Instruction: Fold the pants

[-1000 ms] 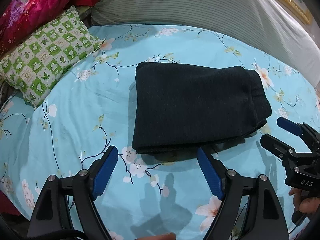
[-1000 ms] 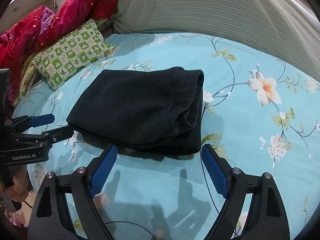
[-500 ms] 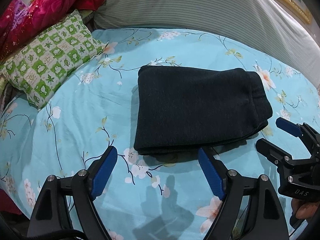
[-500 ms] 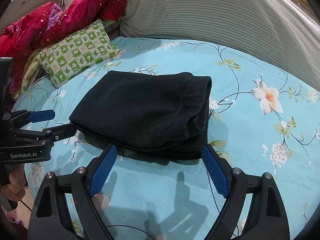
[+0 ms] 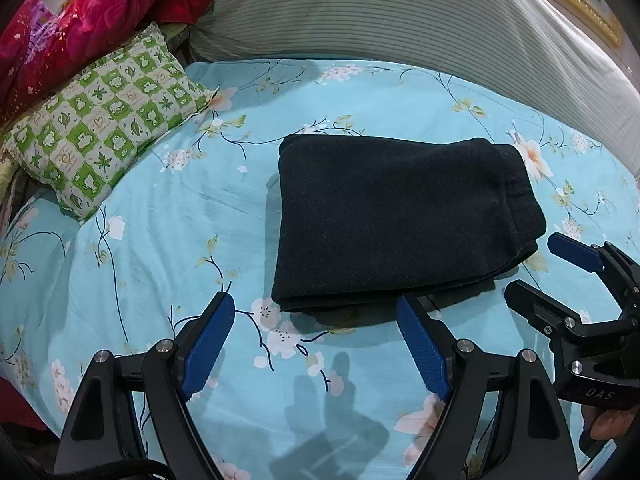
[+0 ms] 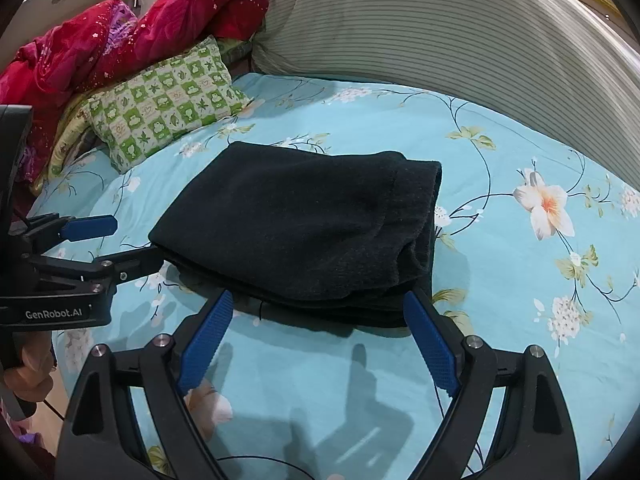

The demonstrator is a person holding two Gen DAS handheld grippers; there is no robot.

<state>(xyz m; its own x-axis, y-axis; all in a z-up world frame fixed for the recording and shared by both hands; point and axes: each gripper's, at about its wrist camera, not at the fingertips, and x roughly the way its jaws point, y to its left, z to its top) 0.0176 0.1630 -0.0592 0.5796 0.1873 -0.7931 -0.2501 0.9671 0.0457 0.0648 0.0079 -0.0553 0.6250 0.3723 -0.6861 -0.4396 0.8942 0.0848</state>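
folded black fleece pants (image 5: 400,220) lie flat mid-frame on a light blue floral bedsheet (image 5: 160,220).
left gripper (image 5: 316,340) and right gripper (image 6: 316,332), both black w/ blue pads, sit at the frame bottom, jaws spread wide, holding nothing, just short of the pants' near edge. green checked pillow (image 5: 100,132) upper left.

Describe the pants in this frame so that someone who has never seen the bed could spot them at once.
Start at the turquoise floral bedsheet, which lies below the long grey striped bolster. Near the sheet's middle, right of the green checked pillow, lie the folded pants. They are the only plain, near-black thing there, a thick flat rectangle amid bright prints.
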